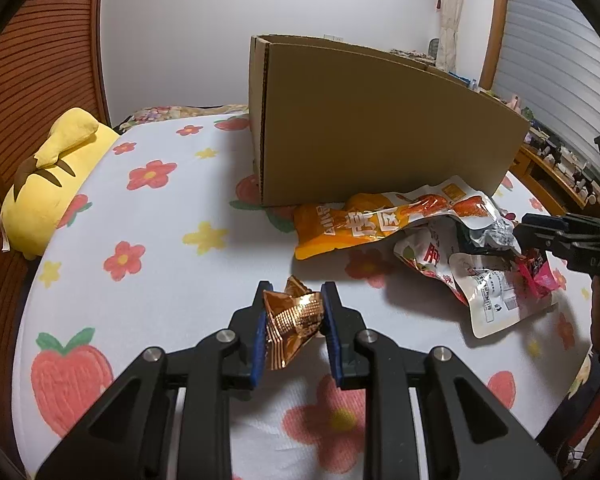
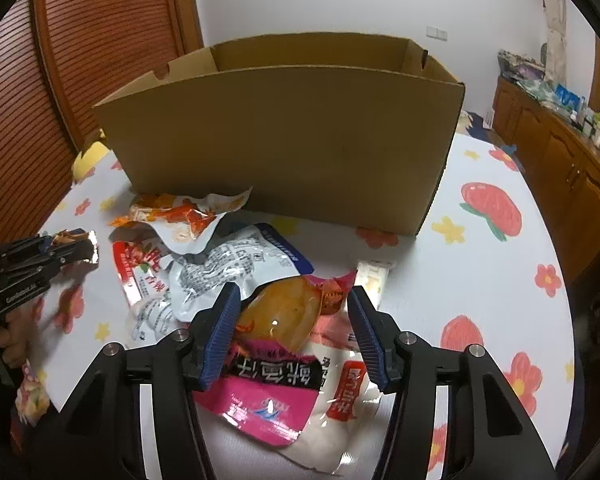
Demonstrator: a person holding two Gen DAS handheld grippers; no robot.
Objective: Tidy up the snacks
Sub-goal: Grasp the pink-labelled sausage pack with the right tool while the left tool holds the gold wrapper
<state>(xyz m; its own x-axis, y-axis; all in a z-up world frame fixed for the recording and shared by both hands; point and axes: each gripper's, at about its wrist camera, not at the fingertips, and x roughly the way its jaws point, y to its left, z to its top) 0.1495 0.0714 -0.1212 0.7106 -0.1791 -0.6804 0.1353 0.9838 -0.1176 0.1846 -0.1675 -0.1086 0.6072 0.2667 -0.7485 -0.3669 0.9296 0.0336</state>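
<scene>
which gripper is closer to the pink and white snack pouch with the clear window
Right. The right gripper straddles the pink and white snack pouch, jaws open. The left gripper is off beside the pile, shut on a copper foil wrapper.

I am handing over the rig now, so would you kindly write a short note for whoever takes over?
Left tongs: shut on a crumpled copper foil wrapper, held above the bedspread.
Right tongs: open, straddling the pink-and-white snack pouch, not gripping.
Cardboard box: stands open behind the pile; its contents cannot be seen.
Left to do: the orange packet, the white packets and the pouch lie loose before the box.
</scene>
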